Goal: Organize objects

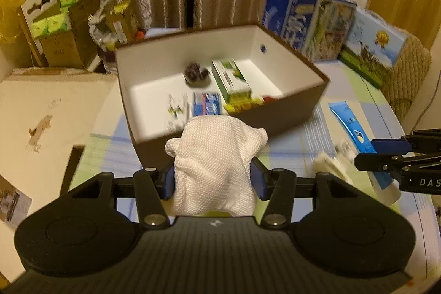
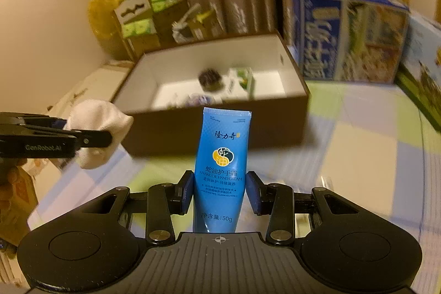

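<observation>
The left tongs (image 1: 213, 178) are clenched on a bunched white knitted cloth (image 1: 217, 161), which bulges up between the blue pads and hides the near wall of the brown box (image 1: 289, 112) straight ahead of them. The right tongs (image 2: 219, 192) grip a blue hand cream tube (image 2: 222, 156) that stands upright between their pads, its crimped end up and its lower end cut off behind the gripper body. The box sits open on the bench (image 2: 358, 145) just beyond both tongs, white inside. In it lie a green-and-white carton (image 1: 231, 79), a dark roundish thing (image 1: 195, 72) too blurred to name, a blue-and-red carton (image 1: 206, 105) partly hidden by the cloth, and something yellow and red (image 1: 245, 105) against the near wall, possibly packets. To the right of the left tongs, the right tongs' black fingers enter from the frame edge with the tube edge-on, and a pale smeared object (image 1: 330, 164) beside them is hard to make out. Beyond the box, to the right, stand large blue printed cartons (image 1: 308, 21).
</observation>
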